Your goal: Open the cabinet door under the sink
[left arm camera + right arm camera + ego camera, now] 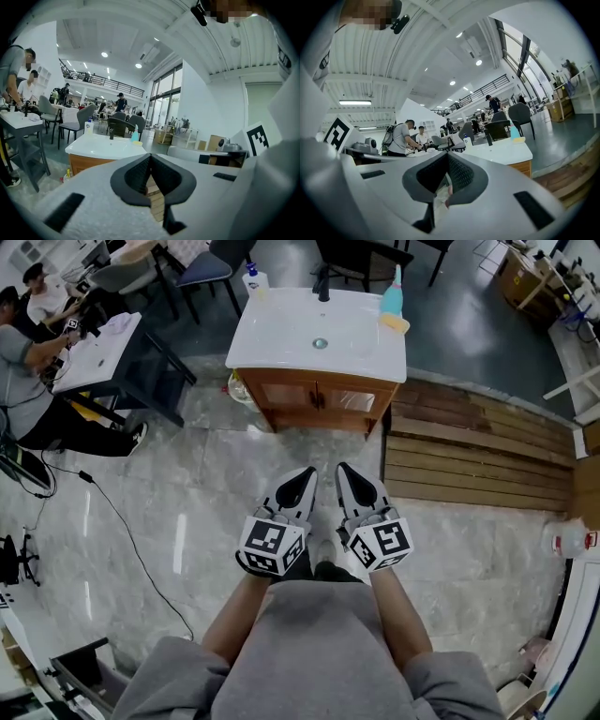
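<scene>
Left gripper [306, 476]: jaws together at the tips, nothing in them. Right gripper [345, 472]: same, closed and empty. I've got both held low in front of me, side by side, pointing at the cabinet [317, 397] but well short of it.

Task status: nothing done yet as far as I can see. The cabinet sits under the white sink [272, 343] at top centre of the head view. Its 2 doors are shut and the dark handles at the middle seam are untouched. Left to do: close the gap, grab 1 handle, swing the door out.

On the sink top, left to right: pump bottle [254, 279], black faucet [323, 285], blue bottle [395, 294]. Wooden planks [478, 460] lie on the floor to the right.

Writing: none readable. Bottle labels are too small, and the gripper cubes show only square markers.
</scene>
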### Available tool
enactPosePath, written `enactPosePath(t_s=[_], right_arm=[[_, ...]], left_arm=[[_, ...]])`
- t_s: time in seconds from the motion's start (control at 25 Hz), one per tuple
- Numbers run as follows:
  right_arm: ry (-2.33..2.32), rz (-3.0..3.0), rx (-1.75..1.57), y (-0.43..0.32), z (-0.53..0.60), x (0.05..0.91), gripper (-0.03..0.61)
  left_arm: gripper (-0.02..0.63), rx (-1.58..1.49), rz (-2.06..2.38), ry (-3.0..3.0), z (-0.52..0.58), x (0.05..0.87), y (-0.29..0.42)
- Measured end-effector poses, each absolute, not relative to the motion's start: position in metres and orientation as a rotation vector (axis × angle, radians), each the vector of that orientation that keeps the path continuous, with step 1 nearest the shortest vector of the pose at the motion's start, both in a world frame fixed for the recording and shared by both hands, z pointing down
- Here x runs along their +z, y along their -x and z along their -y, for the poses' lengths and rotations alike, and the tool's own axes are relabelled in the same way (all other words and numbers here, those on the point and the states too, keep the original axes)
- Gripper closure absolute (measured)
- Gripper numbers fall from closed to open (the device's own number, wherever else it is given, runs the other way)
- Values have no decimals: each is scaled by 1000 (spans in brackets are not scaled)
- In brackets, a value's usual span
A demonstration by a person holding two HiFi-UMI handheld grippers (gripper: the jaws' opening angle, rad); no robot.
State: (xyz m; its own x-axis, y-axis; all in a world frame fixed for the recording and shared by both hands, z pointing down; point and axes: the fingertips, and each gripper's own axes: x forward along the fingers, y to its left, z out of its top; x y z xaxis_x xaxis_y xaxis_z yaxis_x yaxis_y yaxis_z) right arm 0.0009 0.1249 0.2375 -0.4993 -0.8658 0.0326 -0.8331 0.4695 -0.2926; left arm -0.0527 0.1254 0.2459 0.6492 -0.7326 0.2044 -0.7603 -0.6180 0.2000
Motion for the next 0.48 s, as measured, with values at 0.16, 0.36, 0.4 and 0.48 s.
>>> enactPosePath(t_s=[0.16,0.36,0.4,0.48], right_arm=[[1529,-2575,-438,2,-96,247,574],[1574,-2550,-474,6,-57,258,574],[1583,-2545,-481,7,-49,261,574],[1603,-2535,-499,8,-32,266,574]], left_arm=[[606,153,1179,-2593,-98,257,56],[606,159,1135,-2595,-57,267,59],[606,159,1127,-2595,-48,269,60],[606,161,1112,-2594,-29,272,62]])
